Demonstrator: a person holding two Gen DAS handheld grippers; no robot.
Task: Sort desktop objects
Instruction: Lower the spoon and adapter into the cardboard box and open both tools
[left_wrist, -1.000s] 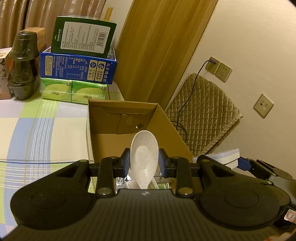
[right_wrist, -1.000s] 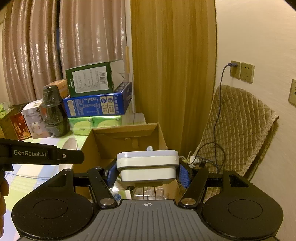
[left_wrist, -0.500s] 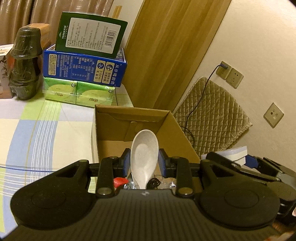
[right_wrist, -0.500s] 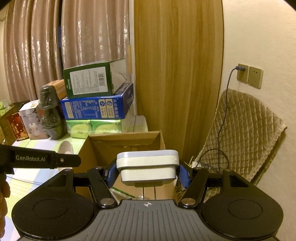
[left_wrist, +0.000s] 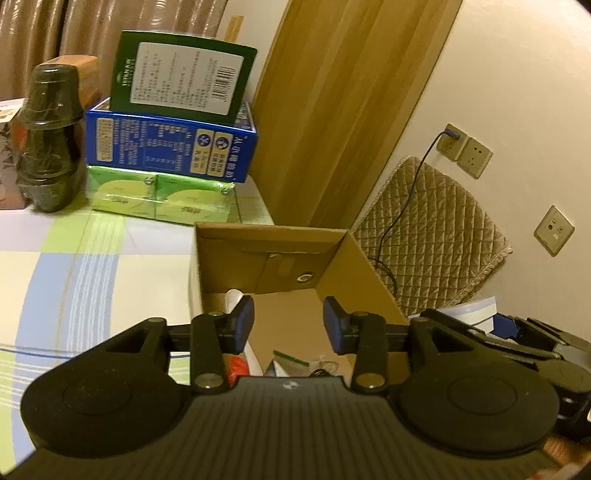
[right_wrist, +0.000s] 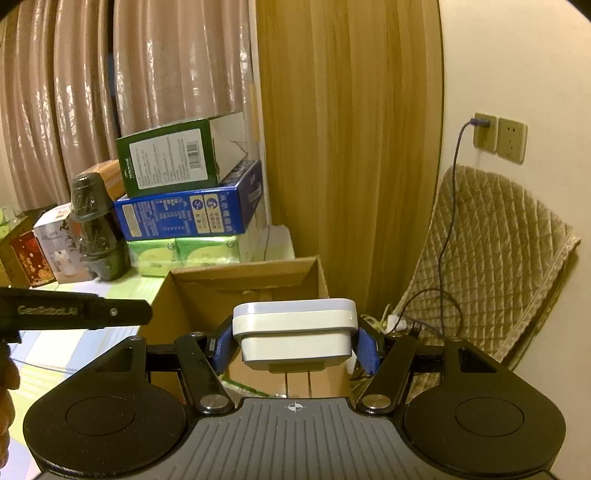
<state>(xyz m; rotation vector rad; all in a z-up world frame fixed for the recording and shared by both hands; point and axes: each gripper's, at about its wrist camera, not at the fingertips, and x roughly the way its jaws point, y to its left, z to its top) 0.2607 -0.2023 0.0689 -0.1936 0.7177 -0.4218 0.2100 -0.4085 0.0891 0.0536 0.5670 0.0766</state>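
Observation:
An open cardboard box (left_wrist: 354, 258) stands at the table's right edge, with small items lying on its floor. My left gripper (left_wrist: 288, 323) hangs open over it with nothing between its fingers. A white spoon (left_wrist: 233, 298) lies inside the box by its left wall, partly hidden behind my left finger. My right gripper (right_wrist: 295, 341) is shut on a white rectangular box with a lid (right_wrist: 295, 334), held above the cardboard box (right_wrist: 243, 277). The white box's corner (left_wrist: 476, 310) shows at the right of the left wrist view.
Stacked green, blue and light-green cartons (left_wrist: 173, 147) and a dark wrapped stack of cups (left_wrist: 48, 136) stand at the table's back. A quilted pad (left_wrist: 424, 229) leans on the wall with a cable plugged into a socket (left_wrist: 452, 142). A checked tablecloth (left_wrist: 74, 277) covers the table.
My left gripper opened and the white spoon dropped into the cardboard box. My right gripper kept hold of the white box and shifted slightly.

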